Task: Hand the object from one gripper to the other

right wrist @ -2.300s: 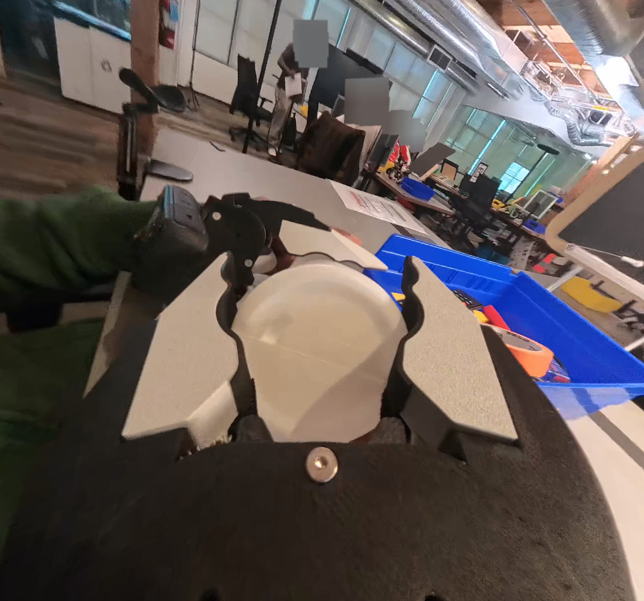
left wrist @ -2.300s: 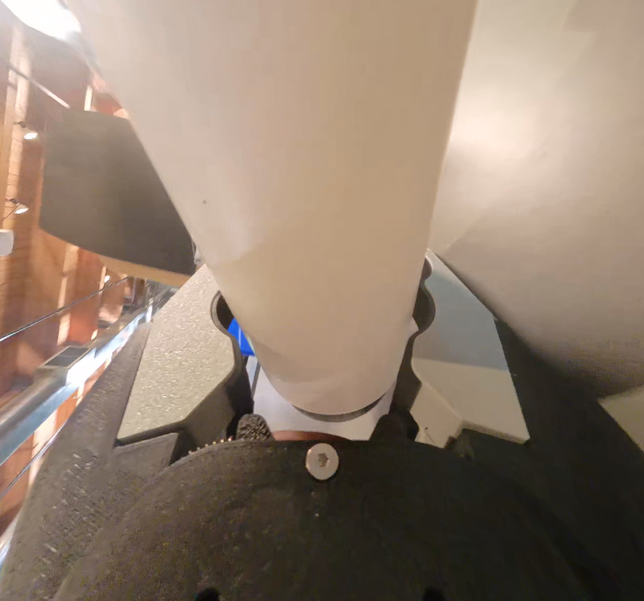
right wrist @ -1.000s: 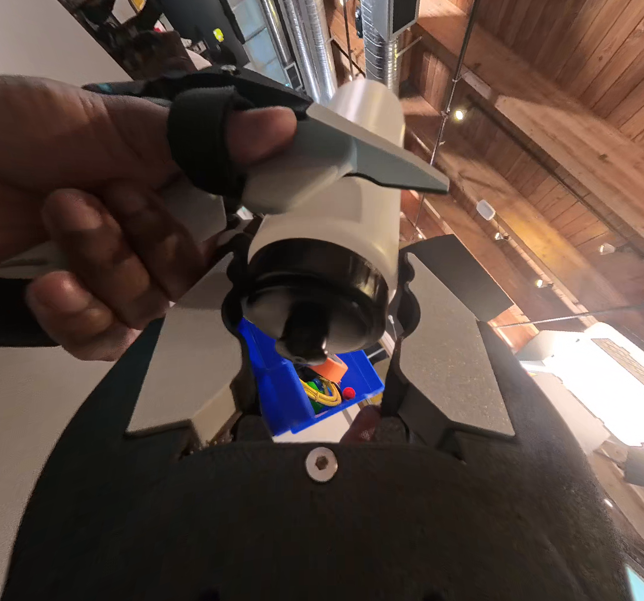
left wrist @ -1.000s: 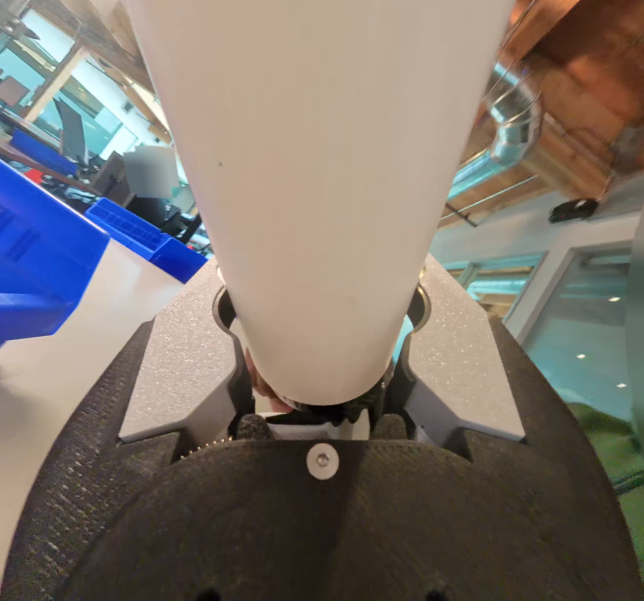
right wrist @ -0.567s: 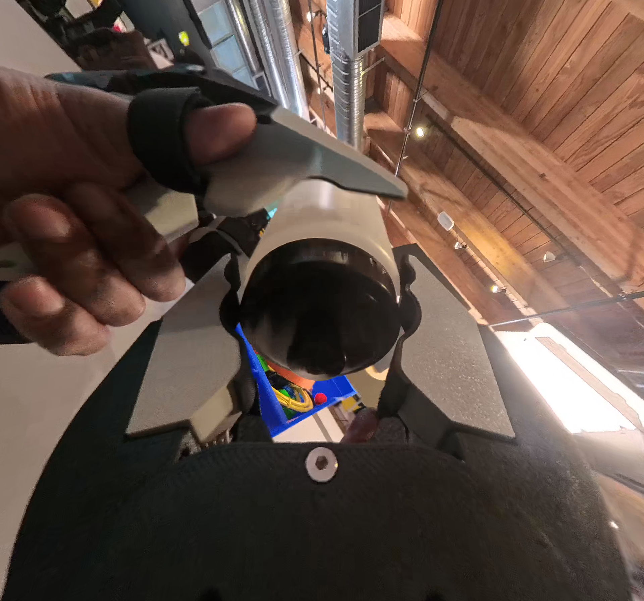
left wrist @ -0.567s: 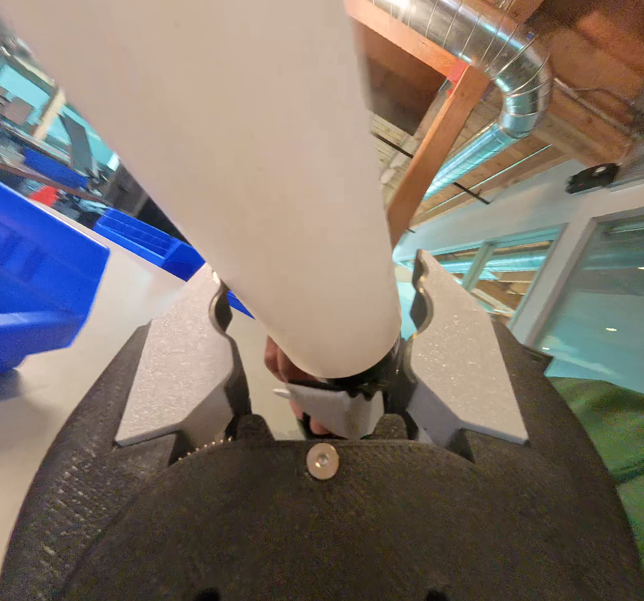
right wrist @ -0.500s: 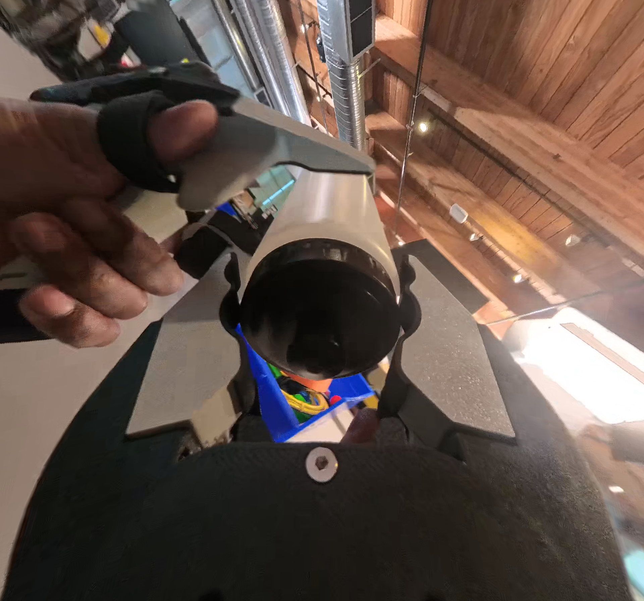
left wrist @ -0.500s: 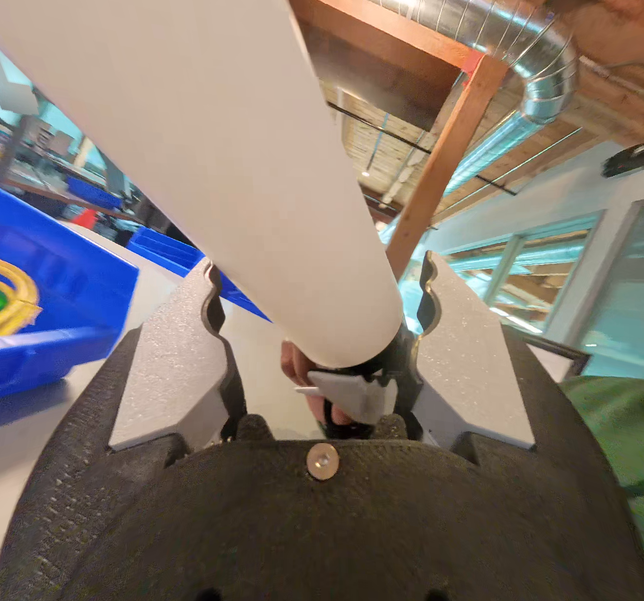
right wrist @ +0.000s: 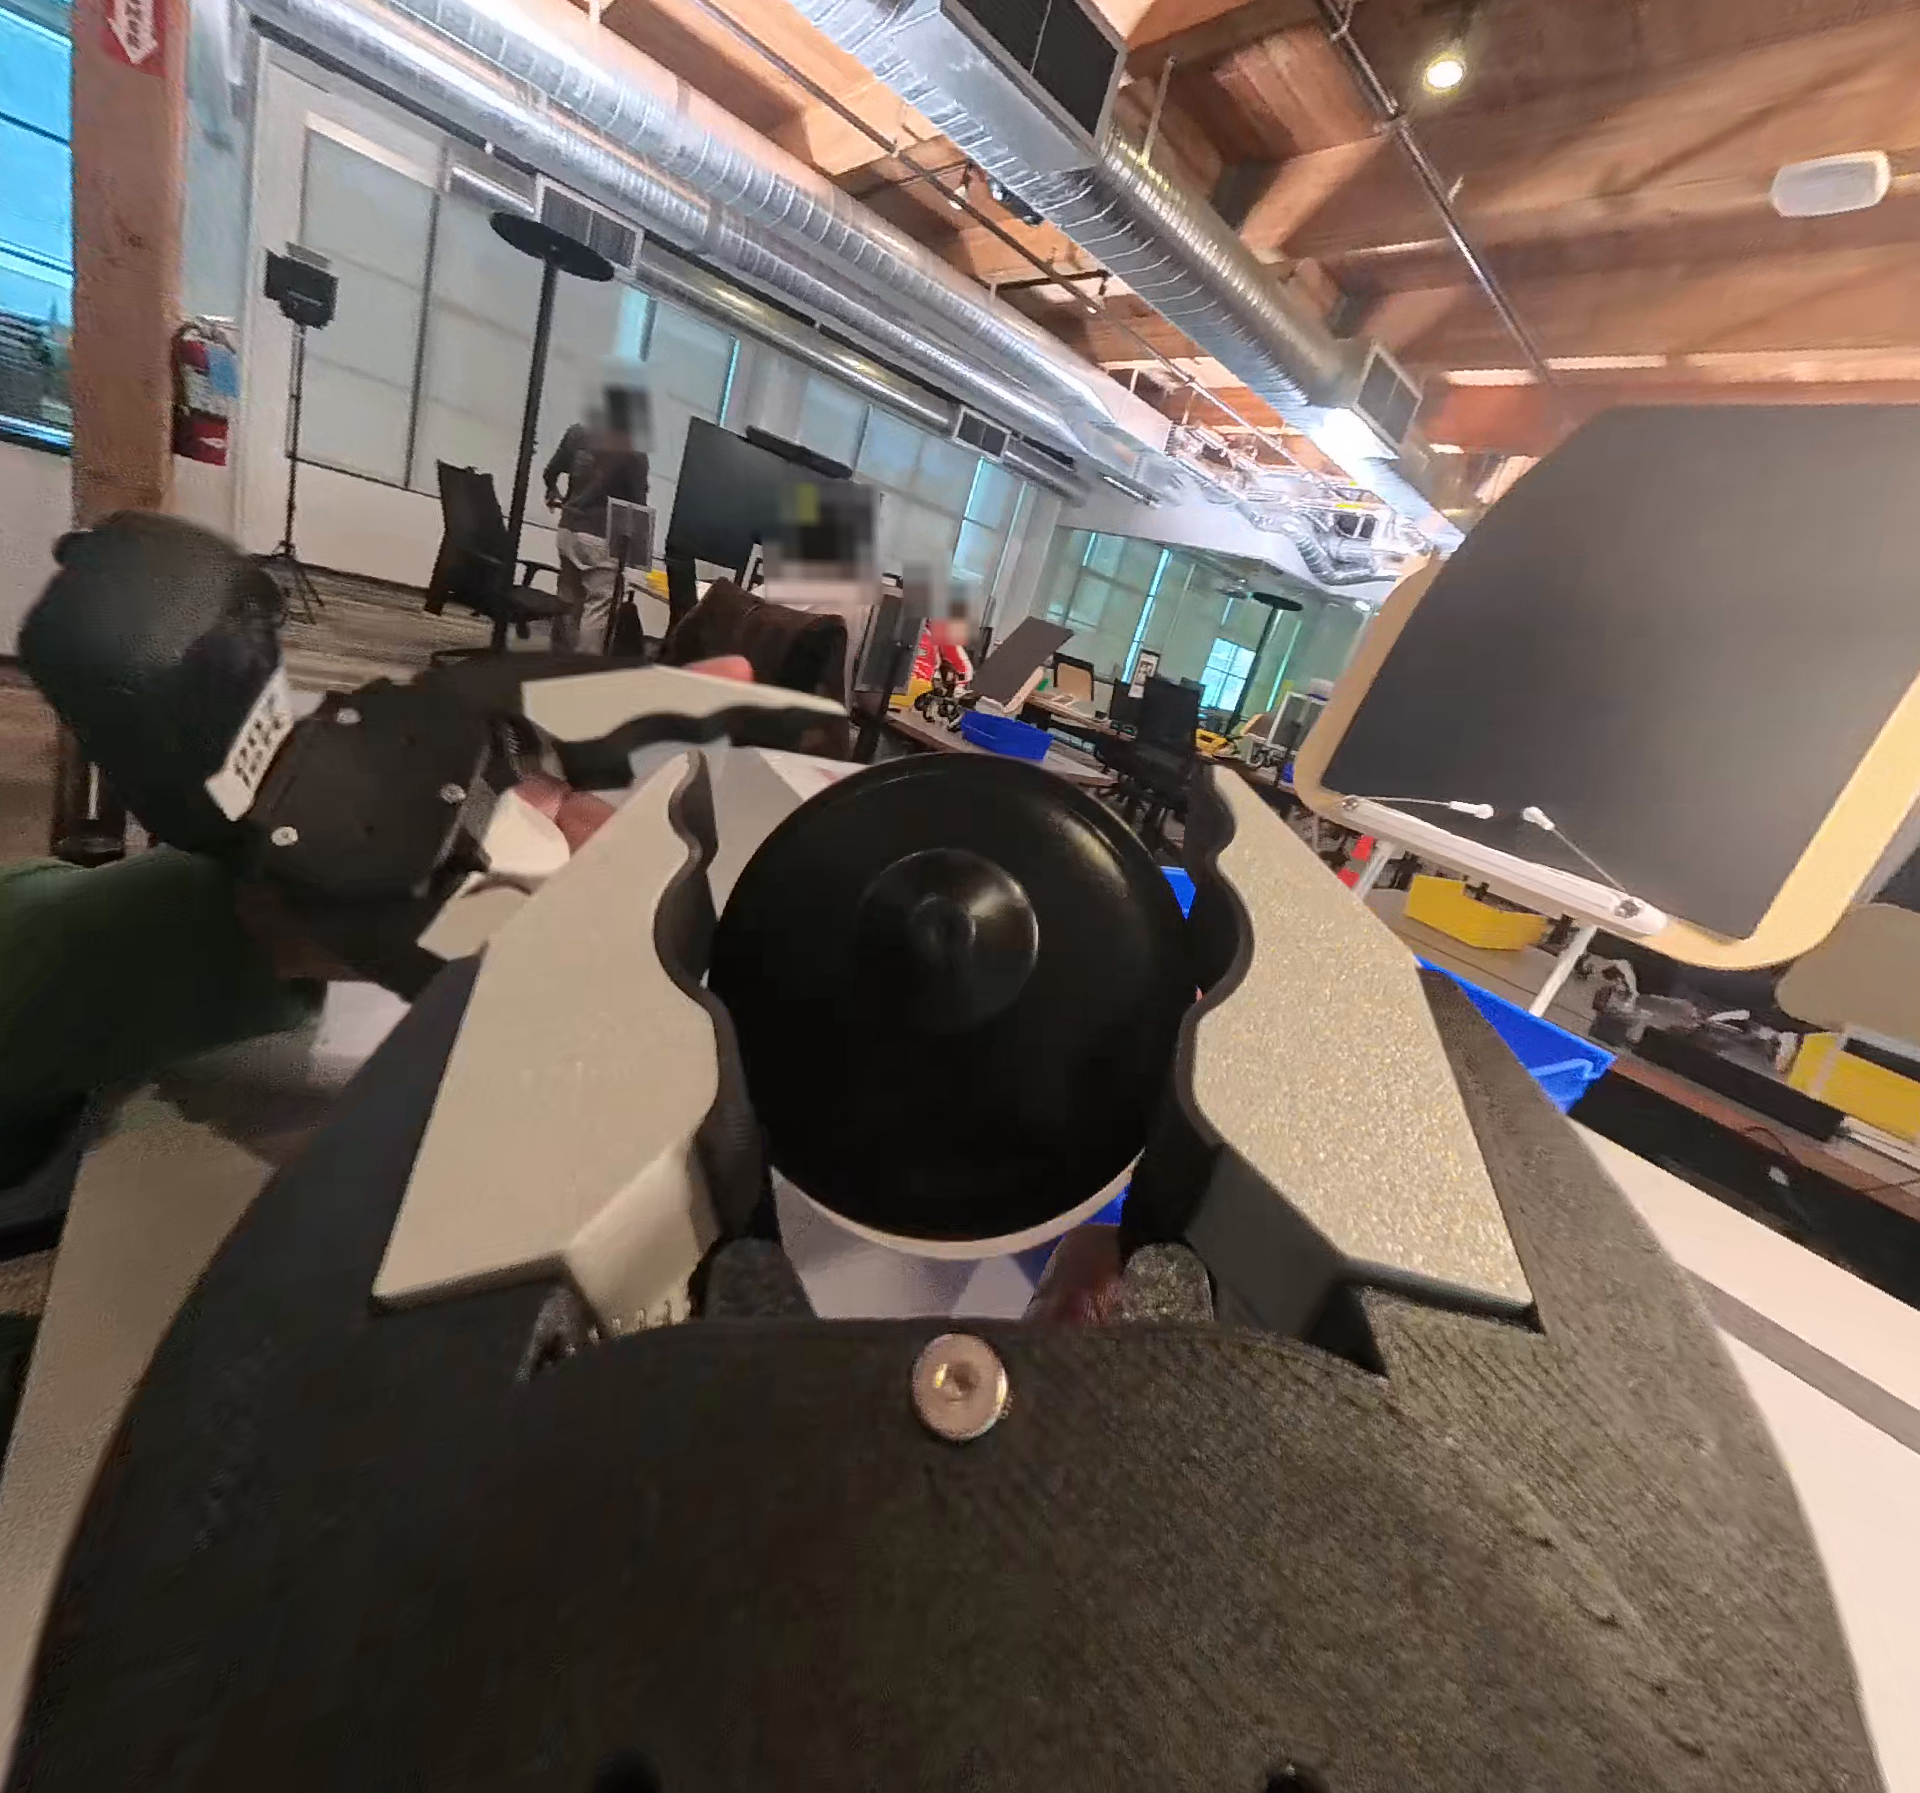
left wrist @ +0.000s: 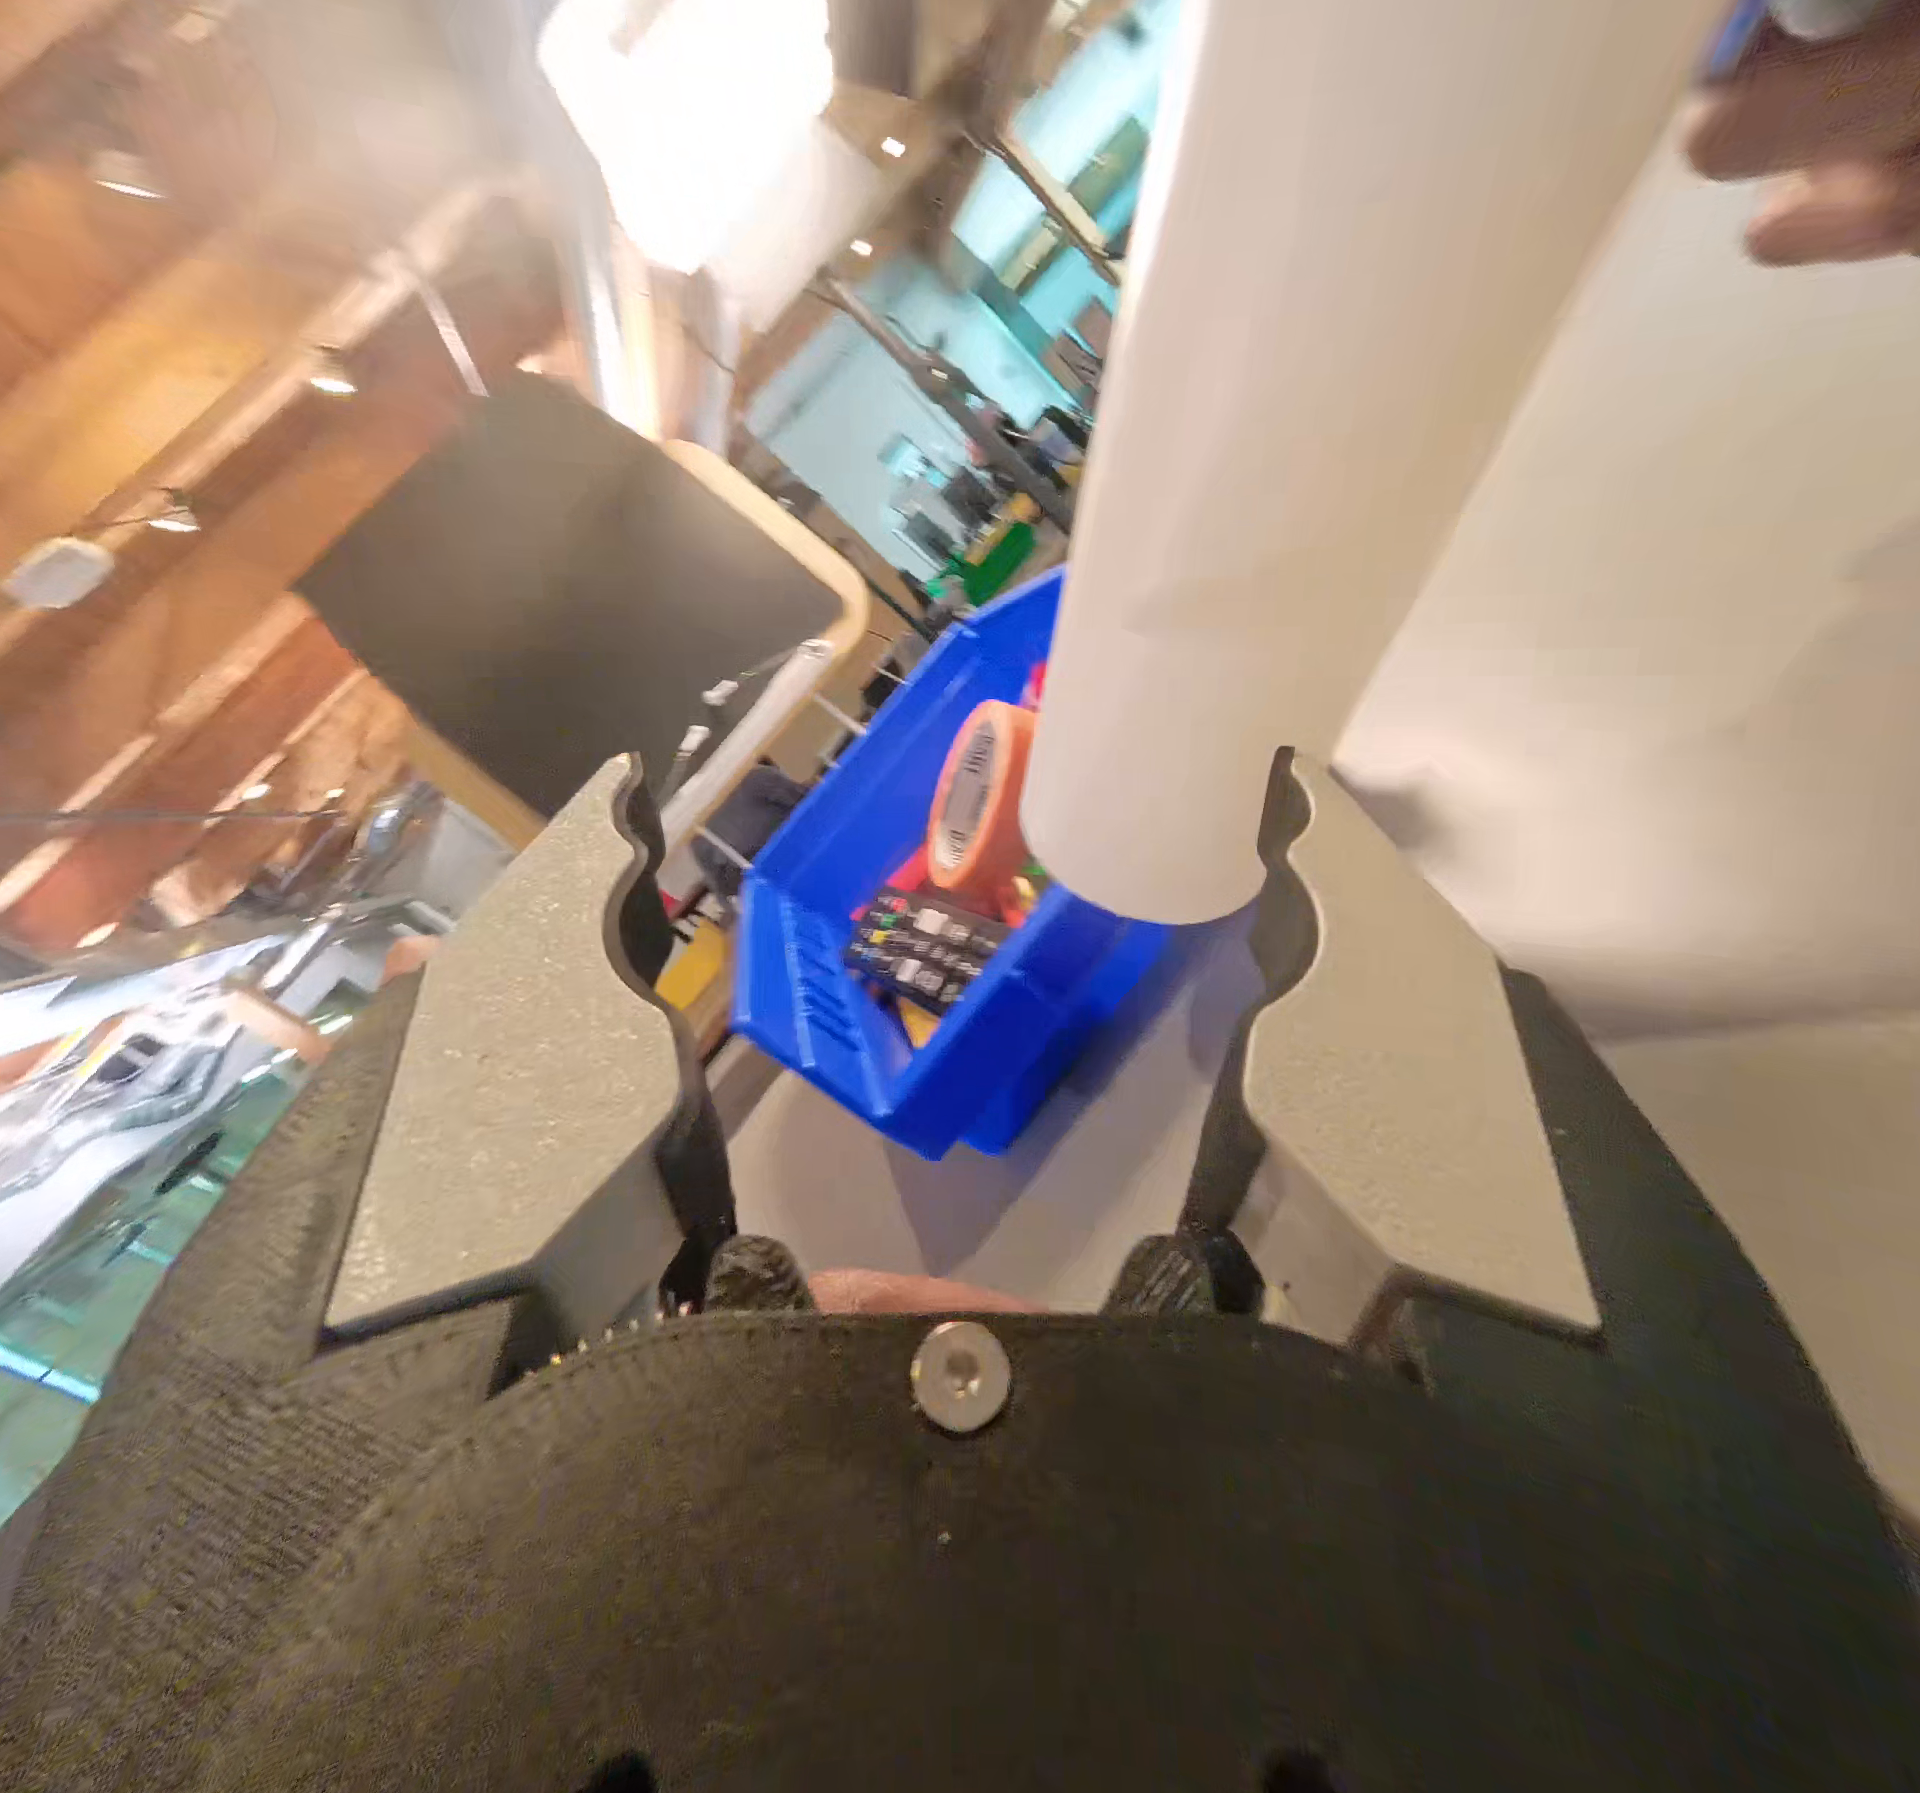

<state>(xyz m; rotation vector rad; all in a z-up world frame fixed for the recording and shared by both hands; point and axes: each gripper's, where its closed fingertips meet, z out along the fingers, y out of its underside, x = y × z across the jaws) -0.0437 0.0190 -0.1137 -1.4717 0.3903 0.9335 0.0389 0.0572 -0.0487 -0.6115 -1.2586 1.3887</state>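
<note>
The object is a white cylinder (left wrist: 1299, 372) with a black knobbed cap (right wrist: 951, 1005). My right gripper (right wrist: 951, 787) is shut on its capped end, with both grey fingers pressed against the sides. In the left wrist view the cylinder runs down from the top right. Its plain white end lies at my left gripper's (left wrist: 951, 860) fingertips, close to the right finger. The left jaws stand wide apart and grip nothing. The left gripper's upper finger (right wrist: 675, 704) shows at the left of the right wrist view, clear of the cylinder.
A blue bin (left wrist: 935, 1037) with an orange tape roll (left wrist: 971, 787) and small items stands on the white table (left wrist: 1662, 600). The bin also shows in the right wrist view (right wrist: 1527, 1047). A black board with a pale frame (right wrist: 1662, 663) stands behind it. People and desks are far back.
My left gripper has opened, let go of the cylinder and slid back to its plain end. The right gripper has kept its hold on the capped end. Both views have swung round.
</note>
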